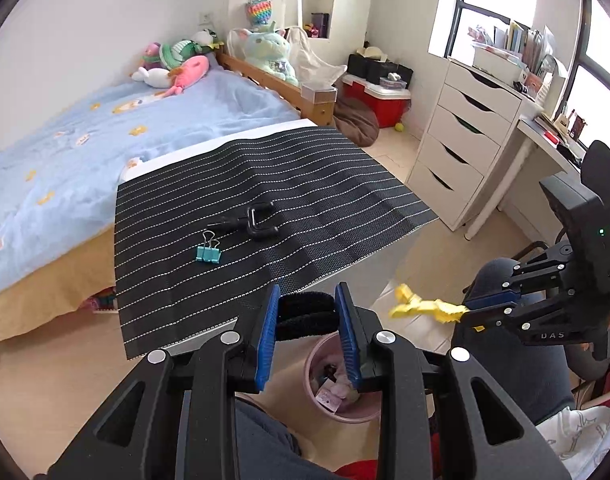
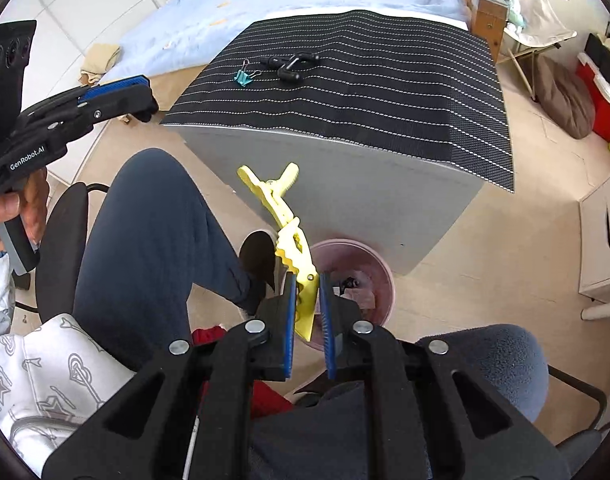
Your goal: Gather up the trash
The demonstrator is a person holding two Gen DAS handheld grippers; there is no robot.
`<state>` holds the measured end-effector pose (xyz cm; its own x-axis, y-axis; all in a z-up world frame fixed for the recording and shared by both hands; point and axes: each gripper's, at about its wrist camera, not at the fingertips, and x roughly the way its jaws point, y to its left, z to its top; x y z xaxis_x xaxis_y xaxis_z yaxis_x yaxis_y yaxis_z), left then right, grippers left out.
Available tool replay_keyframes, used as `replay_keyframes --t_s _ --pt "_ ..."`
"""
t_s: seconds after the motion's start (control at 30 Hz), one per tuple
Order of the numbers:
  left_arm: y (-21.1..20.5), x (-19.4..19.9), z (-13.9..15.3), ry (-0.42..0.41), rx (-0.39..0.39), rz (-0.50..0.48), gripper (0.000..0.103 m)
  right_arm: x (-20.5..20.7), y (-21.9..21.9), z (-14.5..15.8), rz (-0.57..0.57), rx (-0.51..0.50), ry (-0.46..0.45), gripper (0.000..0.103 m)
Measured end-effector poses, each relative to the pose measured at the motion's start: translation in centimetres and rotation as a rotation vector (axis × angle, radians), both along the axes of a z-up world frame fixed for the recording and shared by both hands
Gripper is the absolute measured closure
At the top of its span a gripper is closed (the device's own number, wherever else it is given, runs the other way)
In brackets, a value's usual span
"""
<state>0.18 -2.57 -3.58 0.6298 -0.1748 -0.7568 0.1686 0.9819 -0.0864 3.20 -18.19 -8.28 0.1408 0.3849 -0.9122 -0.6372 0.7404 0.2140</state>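
My left gripper (image 1: 307, 298) is shut on a black fuzzy strap (image 1: 305, 314), held over the near edge of the table above a pink bin (image 1: 353, 418). The bin (image 2: 389, 280) stands on the floor against the grey table and holds some scraps. A yellow plastic clip (image 2: 293, 240) sits tilted between the pads of my right gripper (image 2: 307, 280), right above the bin's rim; the pads stand slightly apart from it. From the left wrist view the right gripper (image 1: 471, 320) shows at the right with the yellow clip (image 1: 425, 306) sticking out.
A black striped mat (image 1: 305, 184) covers the table, with a teal binder clip (image 1: 208, 254) and a black forked tool (image 1: 257, 222) on it. A seated person's legs (image 2: 157, 240) flank the bin. A bed (image 1: 105, 140) and a white drawer unit (image 1: 461, 140) stand beyond.
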Motion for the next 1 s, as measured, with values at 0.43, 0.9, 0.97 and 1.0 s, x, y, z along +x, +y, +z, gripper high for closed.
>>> replay_keyframes --t_s 0.43,0.9,0.97,1.0 --pt "-0.6 0.0 -0.4 0.025 -0.005 -0.034 0.075 1.4 -1.4 1.2 -0.121 0.021 -0.066 0.003" --pt "-3.9 -0.2 -0.3 0.03 0.001 -0.161 0.075 0.7 -2.2 3.4 -0.171 0.017 -0.125 0.003" --pt "-4.5 -0.2 -0.3 0.031 0.001 -0.18 0.075 0.6 -2.5 3.8 -0.179 0.018 -0.135 0.003" --pt "-4.8 -0.2 -0.3 0.031 0.002 -0.191 0.075 0.4 -2.7 4.0 -0.186 0.018 -0.141 0.003"
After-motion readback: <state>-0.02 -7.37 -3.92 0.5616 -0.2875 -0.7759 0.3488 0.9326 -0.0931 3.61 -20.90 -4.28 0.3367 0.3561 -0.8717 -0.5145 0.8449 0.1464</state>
